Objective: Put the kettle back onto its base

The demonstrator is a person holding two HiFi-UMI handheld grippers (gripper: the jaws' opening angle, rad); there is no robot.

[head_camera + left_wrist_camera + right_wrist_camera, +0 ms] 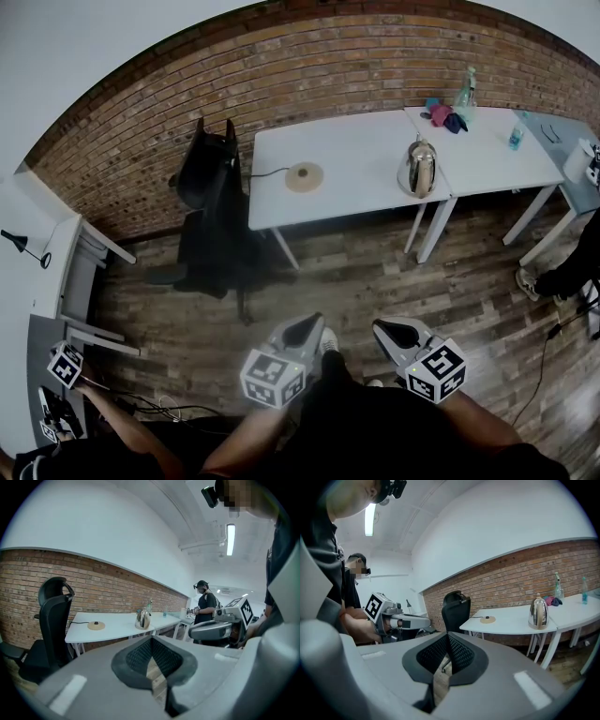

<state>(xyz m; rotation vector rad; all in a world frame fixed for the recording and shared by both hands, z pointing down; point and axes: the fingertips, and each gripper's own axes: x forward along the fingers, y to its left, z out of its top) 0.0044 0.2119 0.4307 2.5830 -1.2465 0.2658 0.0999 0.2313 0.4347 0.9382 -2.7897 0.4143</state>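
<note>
The far side is closed off by a brick wall, and a left table and a right table are set end to end against it. A black chair is parked by the left table's outer end, on the base's side, where it may have to be skirted. The kettle is seen upright at the left table's right edge, well apart from its base. The base lies flat nearer the chair with a cord run off it, so the task is judged not yet begun.

Both tools are held low over the floor, far back from the tables and aimed toward them. The left gripper has its jaws pressed together at the tips with nothing between, and the right gripper likewise; they would have to be opened before the handle is taken.

A spray bottle, cloths and a small bottle stand on the right table, clear of the path from kettle to base.
</note>
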